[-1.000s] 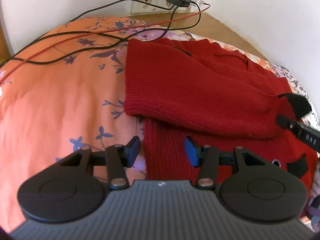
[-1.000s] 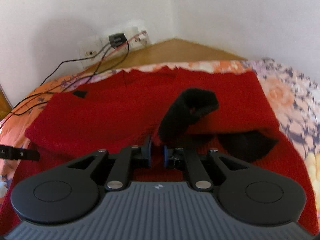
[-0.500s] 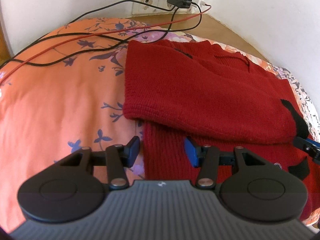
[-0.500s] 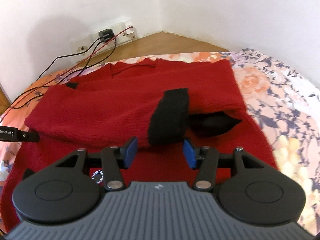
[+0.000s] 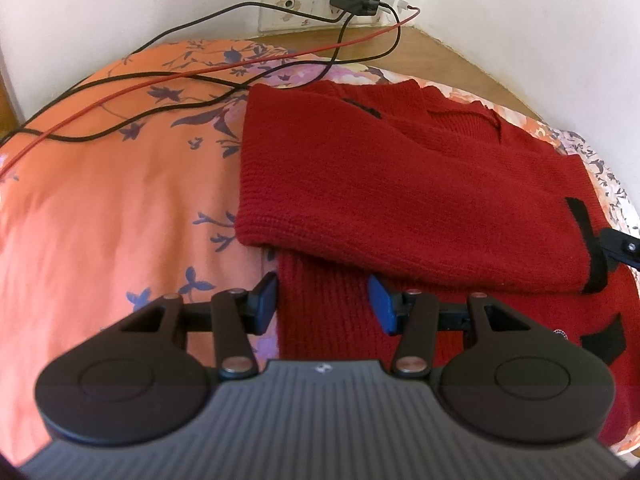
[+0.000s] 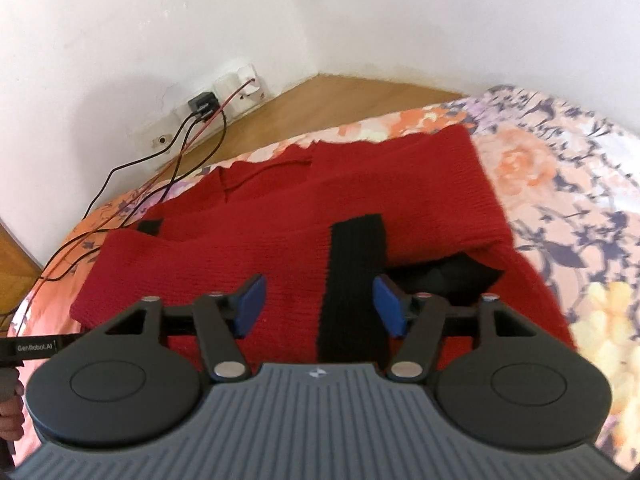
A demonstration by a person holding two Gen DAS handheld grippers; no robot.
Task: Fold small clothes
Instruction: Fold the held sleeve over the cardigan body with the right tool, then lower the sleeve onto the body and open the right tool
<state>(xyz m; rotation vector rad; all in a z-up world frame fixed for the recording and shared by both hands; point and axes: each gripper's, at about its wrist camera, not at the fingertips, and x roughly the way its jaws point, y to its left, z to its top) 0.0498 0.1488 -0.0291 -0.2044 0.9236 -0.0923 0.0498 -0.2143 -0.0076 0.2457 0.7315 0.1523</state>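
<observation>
Because both sleeves are laid across the body of the red sweater (image 5: 400, 184), the garment sits compact on the floral bedsheet (image 5: 100, 200), ready, it seems, for a fold of the hem upward. The left gripper (image 5: 322, 304) hangs with jaws spread over the sweater's left edge, holding nothing. The right gripper (image 6: 320, 306) is likewise spread apart and empty, straddling the black cuff (image 6: 354, 280). The only readable writing is "GenRobot.AI" on the left gripper's side, seen at the right view's edge
</observation>
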